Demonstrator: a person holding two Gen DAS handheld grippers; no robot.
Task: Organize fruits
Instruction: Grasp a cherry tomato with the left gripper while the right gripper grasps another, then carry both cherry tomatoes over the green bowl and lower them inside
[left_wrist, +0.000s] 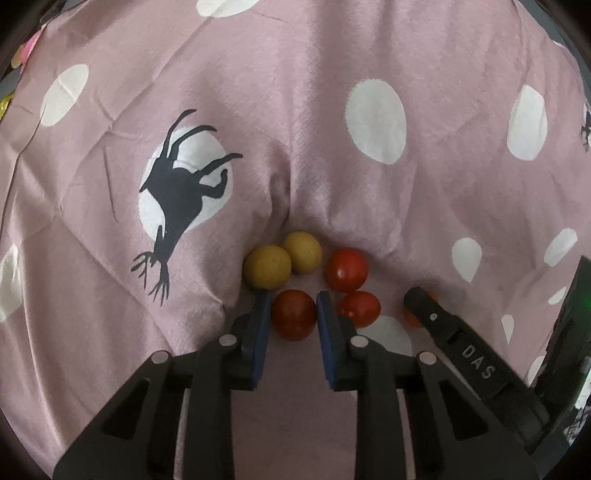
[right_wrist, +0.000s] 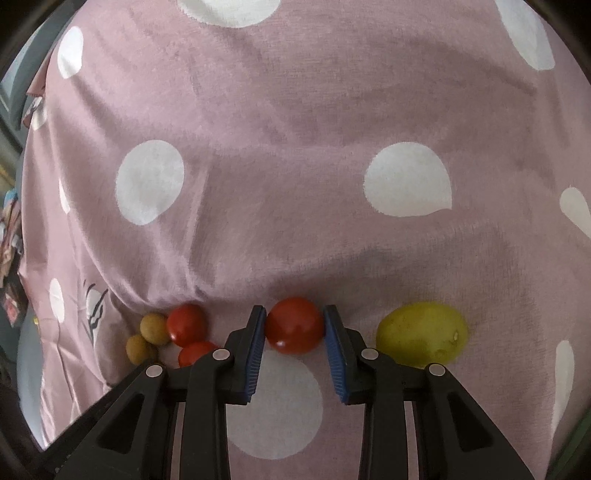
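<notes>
In the left wrist view my left gripper is shut on a dark red tomato low over the pink cloth. Two yellow-brown round fruits lie just ahead, and two red tomatoes lie to the right. My right gripper's finger enters at the right, over an orange-red fruit. In the right wrist view my right gripper is shut on a red tomato. A yellow-green fruit lies to its right. Two red tomatoes and two yellow-brown fruits lie to the left.
A pink cloth with white dots and a black deer print covers the surface, wrinkled behind the fruits. The cloth's left edge drops off, with clutter beyond.
</notes>
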